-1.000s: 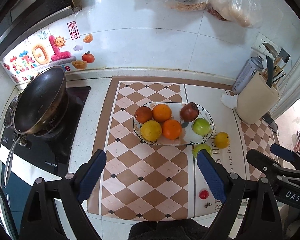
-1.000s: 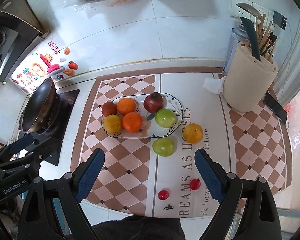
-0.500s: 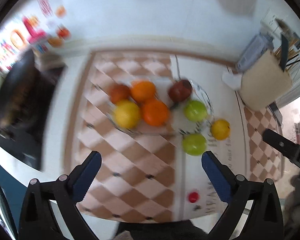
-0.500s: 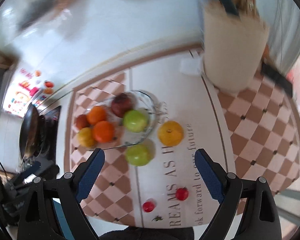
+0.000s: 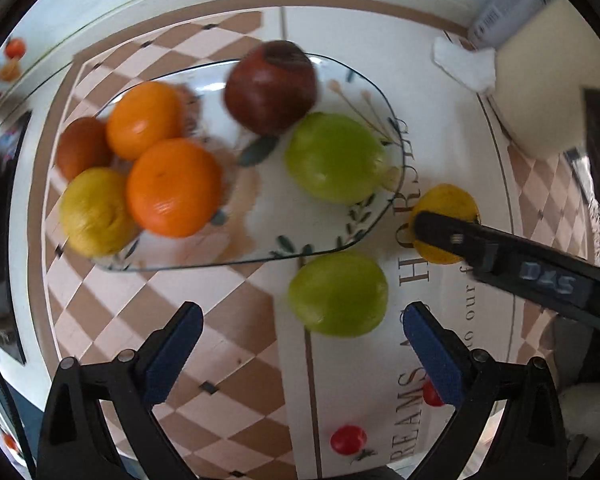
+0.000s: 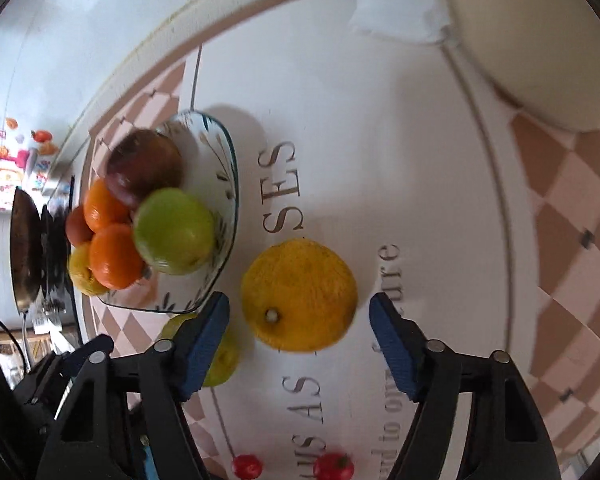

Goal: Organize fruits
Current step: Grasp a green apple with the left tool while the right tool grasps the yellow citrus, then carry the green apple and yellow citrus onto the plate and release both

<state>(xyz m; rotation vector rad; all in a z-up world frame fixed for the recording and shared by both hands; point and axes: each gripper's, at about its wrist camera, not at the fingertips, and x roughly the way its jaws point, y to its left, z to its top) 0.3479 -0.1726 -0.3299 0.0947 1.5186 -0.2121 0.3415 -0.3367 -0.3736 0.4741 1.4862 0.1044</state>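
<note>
A glass plate [image 5: 320,236] on the mat holds two oranges, a yellow citrus, a brown fruit, a dark red apple [image 5: 270,86] and a green apple [image 5: 334,158]. A loose green apple [image 5: 338,294] lies on the mat just ahead of my open left gripper [image 5: 300,354]. A yellow orange [image 6: 300,294] lies right of the plate [image 6: 224,184], between the blue pads of my open right gripper [image 6: 300,344], untouched. In the left wrist view the right gripper's finger partly covers the yellow orange [image 5: 446,204]. Two red cherry tomatoes [image 6: 334,466] [image 5: 348,439] lie near the front edge.
A cream utensil holder [image 6: 540,40] stands at the back right with a white paper scrap [image 6: 396,16] beside it. A black pan [image 6: 24,252] on a hob is at the left. The tiled wall runs behind the mat.
Both grippers have dropped and moved forward toward the mat. The left one now hovers by the loose green apple and the right one straddles the yellow orange. Both stay open.
</note>
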